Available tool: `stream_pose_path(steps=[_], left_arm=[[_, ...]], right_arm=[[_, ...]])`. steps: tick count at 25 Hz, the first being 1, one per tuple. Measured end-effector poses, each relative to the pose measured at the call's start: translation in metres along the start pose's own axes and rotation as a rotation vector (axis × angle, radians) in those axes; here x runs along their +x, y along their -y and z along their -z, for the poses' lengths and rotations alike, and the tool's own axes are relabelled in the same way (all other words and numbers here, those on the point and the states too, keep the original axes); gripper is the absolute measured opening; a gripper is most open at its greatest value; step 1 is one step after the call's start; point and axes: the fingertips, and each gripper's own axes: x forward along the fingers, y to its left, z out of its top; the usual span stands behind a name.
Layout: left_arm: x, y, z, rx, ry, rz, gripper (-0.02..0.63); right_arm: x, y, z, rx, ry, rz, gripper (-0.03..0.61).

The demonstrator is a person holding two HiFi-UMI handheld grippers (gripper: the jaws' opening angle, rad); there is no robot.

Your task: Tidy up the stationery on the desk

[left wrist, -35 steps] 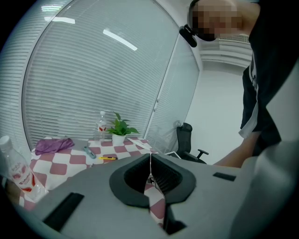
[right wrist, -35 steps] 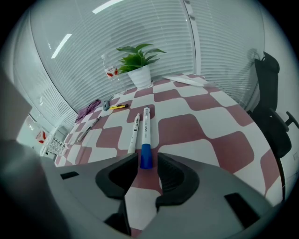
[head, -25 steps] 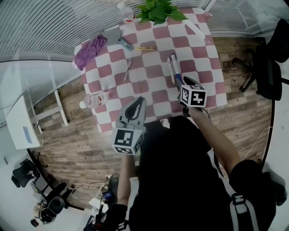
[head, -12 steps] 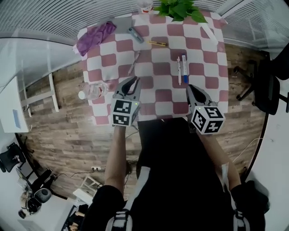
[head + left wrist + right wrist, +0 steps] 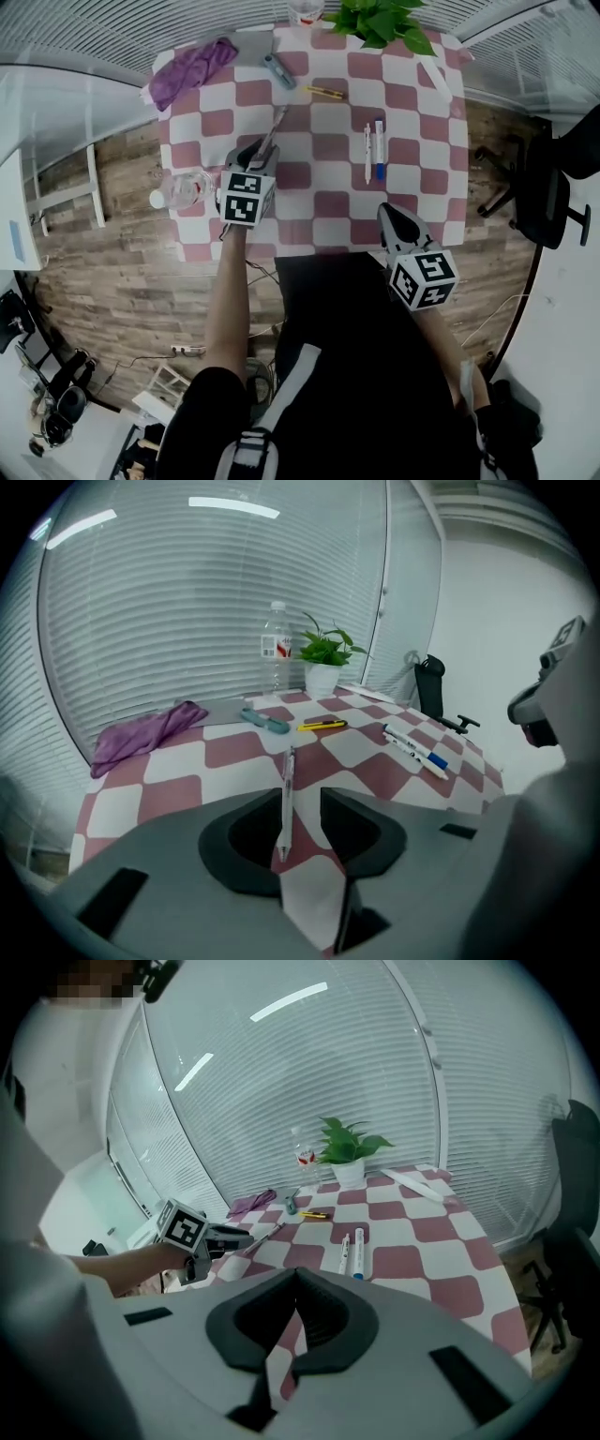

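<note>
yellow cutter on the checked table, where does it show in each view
Head view: the yellow cutter lies near the table's far edge, below and left of the plant.
Left gripper view: it lies mid-picture, just in front of the plant.
Right gripper view: it shows small, near the centre, below and left of the plant.
Shared landmark: the plant.

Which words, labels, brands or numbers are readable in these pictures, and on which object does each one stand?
No text here can be read with certainty.
Upright water bottle: red label, print too small to read.
White marker pens: dark marks on the barrels, too small and blurred to read.
Left cube and right cube: only black-and-white square patterns, no letters or numbers.
</note>
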Motion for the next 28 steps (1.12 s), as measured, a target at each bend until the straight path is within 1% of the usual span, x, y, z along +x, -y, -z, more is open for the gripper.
stream_pose_path(steps=[7,12,14,16,18,20,22,24,28], left_arm=[[0.022,-0.015,0.018,-0.019,-0.065,-0.033,0.132],[0.027,-0.015,0.027,-0.031,-0.117,-0.046,0.097],[0.028,-0.015,0.029,-0.032,-0.123,-0.054,0.094],[0.028,-0.014,0.028,-0.017,-0.124,-0.061,0.092],[0.029,-0.012,0.028,-0.004,-0.125,-0.072,0.076],[0.029,-0.011,0.029,-0.011,-0.128,-0.091,0.072],[0.029,-0.010,0.029,-0.034,-0.135,-0.110,0.071],[0.025,-0.006,0.026,-0.078,-0.127,-0.121,0.071],[0.012,0.010,0.007,-0.195,-0.069,-0.117,0.071]], right_arm=[[-0.001,0.013,0.000,0.040,-0.005,0.015,0.021],[-0.001,0.019,0.001,0.061,-0.007,0.015,0.021],[-0.002,0.020,0.001,0.069,-0.005,0.018,0.021],[-0.002,0.021,0.001,0.077,-0.002,0.016,0.021],[-0.003,0.023,0.001,0.085,0.000,0.011,0.021],[-0.002,0.024,0.002,0.094,0.002,0.007,0.021],[-0.002,0.025,0.001,0.100,0.007,0.002,0.021],[-0.003,0.025,-0.002,0.107,0.017,-0.004,0.021],[-0.006,0.028,-0.009,0.121,0.045,-0.009,0.021]])
